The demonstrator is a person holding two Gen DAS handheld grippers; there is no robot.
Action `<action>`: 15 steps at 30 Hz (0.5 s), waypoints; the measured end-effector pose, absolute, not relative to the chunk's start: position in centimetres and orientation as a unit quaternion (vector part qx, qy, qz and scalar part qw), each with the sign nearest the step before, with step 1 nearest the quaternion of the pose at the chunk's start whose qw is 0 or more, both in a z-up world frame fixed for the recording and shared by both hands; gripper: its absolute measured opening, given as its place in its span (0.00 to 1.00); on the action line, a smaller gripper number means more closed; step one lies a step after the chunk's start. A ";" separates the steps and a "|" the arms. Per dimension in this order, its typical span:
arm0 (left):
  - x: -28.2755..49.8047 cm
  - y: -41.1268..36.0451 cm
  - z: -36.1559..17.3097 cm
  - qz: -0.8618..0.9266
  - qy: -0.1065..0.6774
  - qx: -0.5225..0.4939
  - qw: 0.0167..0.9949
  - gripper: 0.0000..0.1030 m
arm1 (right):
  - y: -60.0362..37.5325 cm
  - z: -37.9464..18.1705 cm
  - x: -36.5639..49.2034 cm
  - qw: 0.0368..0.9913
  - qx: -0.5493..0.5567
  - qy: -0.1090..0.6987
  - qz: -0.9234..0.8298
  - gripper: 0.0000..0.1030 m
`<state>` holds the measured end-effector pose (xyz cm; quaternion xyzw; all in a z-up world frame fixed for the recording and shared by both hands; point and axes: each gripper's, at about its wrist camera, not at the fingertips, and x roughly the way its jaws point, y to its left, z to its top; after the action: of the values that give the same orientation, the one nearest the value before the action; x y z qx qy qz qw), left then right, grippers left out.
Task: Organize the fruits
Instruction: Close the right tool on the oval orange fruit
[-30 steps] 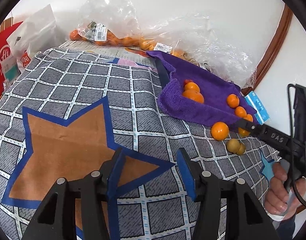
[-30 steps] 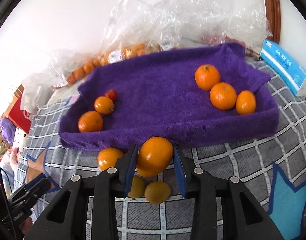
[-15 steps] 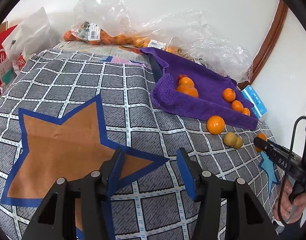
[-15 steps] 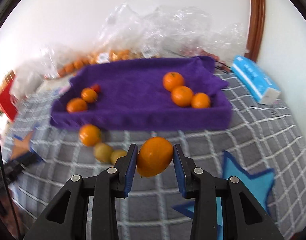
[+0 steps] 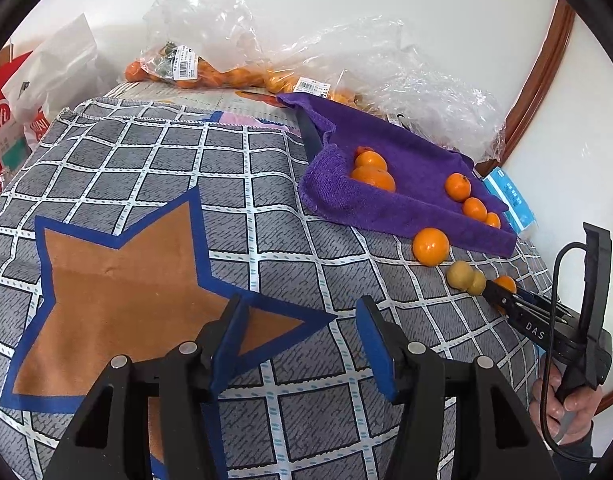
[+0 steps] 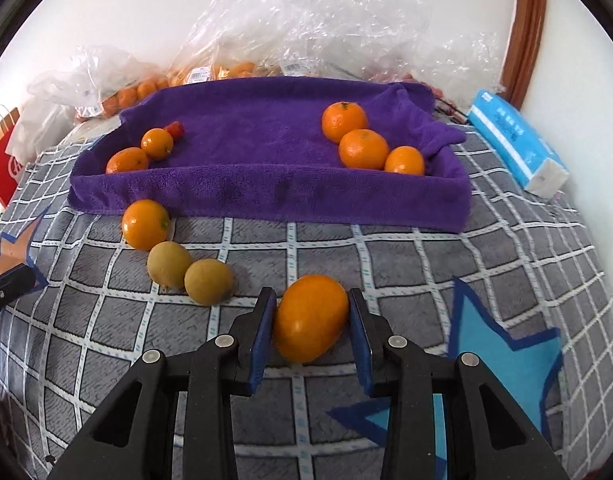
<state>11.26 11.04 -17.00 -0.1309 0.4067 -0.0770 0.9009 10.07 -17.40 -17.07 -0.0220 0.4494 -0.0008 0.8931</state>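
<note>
oranges (image 6: 364, 148) in towel tray (image 6: 266, 194), lemons (image 6: 188, 272) before it

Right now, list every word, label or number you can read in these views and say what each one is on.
"DAS" on the black body of the right tongs, seen from the left wrist.
"Hi" on the red bag at the far left.
Barcode stickers on the plastic fruit bags: print too small to read.
Blue tissue pack: print too blurred to read.
</note>
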 end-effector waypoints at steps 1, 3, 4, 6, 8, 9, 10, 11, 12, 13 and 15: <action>11.3 11.0 -17.0 -0.077 0.407 -0.130 0.901 0.52 | -17.4 -17.1 10.1 0.894 -0.020 0.448 0.000 0.35; 11.2 11.0 -17.0 -0.077 0.407 -0.130 0.901 0.53 | -17.4 -17.1 10.4 0.895 -0.017 0.447 0.004 0.35; 11.2 11.0 -17.0 -0.075 0.407 -0.129 0.901 0.53 | -17.5 -17.1 10.4 0.895 -0.015 0.447 0.004 0.35; 11.2 11.0 -17.0 -0.074 0.407 -0.130 0.901 0.53 | -17.6 -17.1 10.4 0.895 -0.008 0.446 0.005 0.35; 11.2 11.0 -17.0 -0.075 0.407 -0.132 0.901 0.53 | -17.8 -17.1 10.4 0.895 0.000 0.445 0.009 0.35; 11.2 11.0 -17.0 -0.076 0.407 -0.132 0.901 0.53 | -17.9 -17.1 10.4 0.895 0.004 0.445 0.011 0.35; 11.2 11.1 -17.0 -0.077 0.406 -0.134 0.901 0.53 | -18.0 -17.1 10.4 0.895 0.007 0.445 0.012 0.35; 11.2 11.1 -17.1 -0.077 0.406 -0.136 0.900 0.53 | -18.0 -17.1 10.4 0.895 0.008 0.446 0.012 0.35; 11.2 11.2 -17.1 -0.078 0.406 -0.137 0.900 0.53 | -18.0 -17.1 10.4 0.895 0.008 0.446 0.012 0.35; 11.2 11.2 -17.1 -0.079 0.406 -0.140 0.900 0.53 | -18.0 -17.1 10.5 0.895 0.006 0.446 0.011 0.35; 11.2 11.5 -17.1 -0.081 0.405 -0.148 0.899 0.53 | -17.7 -17.1 10.5 0.894 -0.005 0.448 0.005 0.35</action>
<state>11.20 11.47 -17.12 -0.1476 0.4047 -0.0807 0.8989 10.52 -17.72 -17.14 -0.0048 0.4478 0.0055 0.8941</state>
